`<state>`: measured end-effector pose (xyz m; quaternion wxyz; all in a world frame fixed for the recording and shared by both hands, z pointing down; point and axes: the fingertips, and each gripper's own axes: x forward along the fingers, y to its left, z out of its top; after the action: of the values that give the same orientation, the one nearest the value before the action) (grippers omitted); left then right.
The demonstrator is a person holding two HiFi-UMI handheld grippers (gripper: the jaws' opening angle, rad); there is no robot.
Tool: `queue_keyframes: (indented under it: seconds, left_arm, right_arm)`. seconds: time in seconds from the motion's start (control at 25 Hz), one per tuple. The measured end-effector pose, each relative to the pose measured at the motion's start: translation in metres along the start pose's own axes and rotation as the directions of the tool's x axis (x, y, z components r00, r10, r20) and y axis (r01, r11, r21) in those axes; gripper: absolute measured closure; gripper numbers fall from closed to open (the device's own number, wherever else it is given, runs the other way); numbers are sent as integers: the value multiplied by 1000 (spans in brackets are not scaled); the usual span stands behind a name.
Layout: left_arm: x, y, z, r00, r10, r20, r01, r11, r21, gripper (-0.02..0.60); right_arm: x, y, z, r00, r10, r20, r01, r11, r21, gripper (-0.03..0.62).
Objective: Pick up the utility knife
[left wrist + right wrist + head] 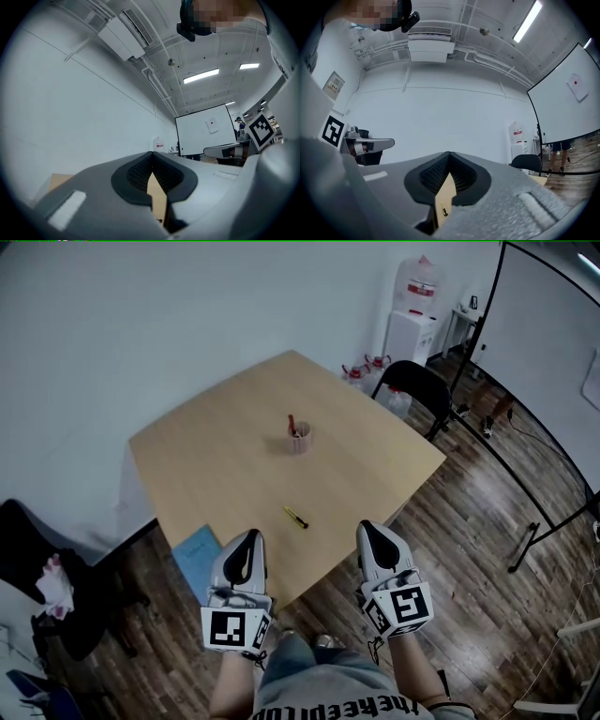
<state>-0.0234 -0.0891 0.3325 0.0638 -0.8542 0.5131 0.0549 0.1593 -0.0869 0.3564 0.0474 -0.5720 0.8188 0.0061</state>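
Observation:
The utility knife (295,517), small, yellow and black, lies on the wooden table (216,456) near its front corner. Both grippers hover short of that front edge, pointing across the table. My left gripper (249,539) is to the knife's lower left, my right gripper (367,529) to its lower right. Each has its jaws closed tip to tip with nothing held. In the right gripper view the knife (444,209) shows as a small yellow sliver through the narrow slot below the closed tips. The left gripper view shows only table through its slot.
A pinkish pen cup (299,438) with a red-tipped tool stands mid-table. A black chair (417,385) and a water dispenser (412,334) are behind the table on the right, beside a projection screen (553,362). A dark chair (37,559) stands left; a blue box (197,554) lies on the floor.

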Motion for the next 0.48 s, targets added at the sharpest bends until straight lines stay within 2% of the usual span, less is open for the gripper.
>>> queue_keyframes:
  seconds: [0.48]
  left_arm:
    - [26, 15, -8, 999, -23, -22, 23, 1000, -4, 561]
  right_arm:
    - [30, -4, -20, 998, 6, -68, -5, 1000, 17, 591]
